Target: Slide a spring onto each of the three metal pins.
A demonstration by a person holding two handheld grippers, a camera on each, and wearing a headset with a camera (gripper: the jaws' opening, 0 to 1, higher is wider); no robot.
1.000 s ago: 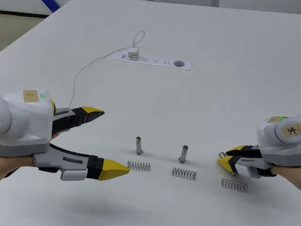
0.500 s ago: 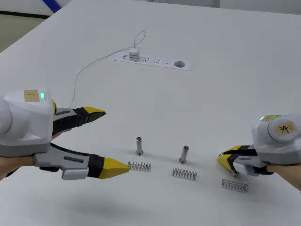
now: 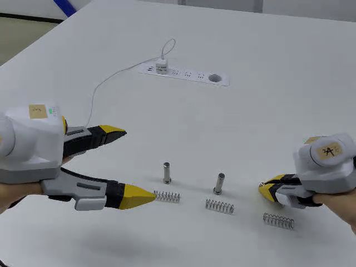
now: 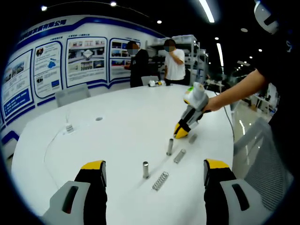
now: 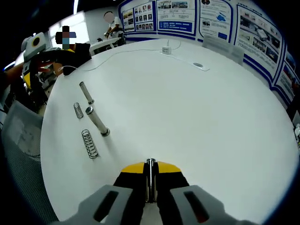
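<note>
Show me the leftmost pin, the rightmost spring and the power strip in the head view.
leftmost pin point(image 3: 167, 172): head view, middle of its shaft.
rightmost spring point(image 3: 278, 221): head view, its middle coils.
power strip point(image 3: 186, 74): head view, middle of its top.

I'm looking down from my headset at the table point(image 3: 250, 111), my low gripper cameras facing inward, sharing the middle pin point(image 4: 169, 146).

L gripper point(image 3: 133, 164) is held low at the person's left, jaws spread wide, tips pointed to the right. R gripper point(image 3: 267, 189) is held low at the right, tips pointed left, jaws closed w/ a metal pin point(image 5: 150, 179) pinched betw. them. Each is gripped from behind by a hand.
</note>
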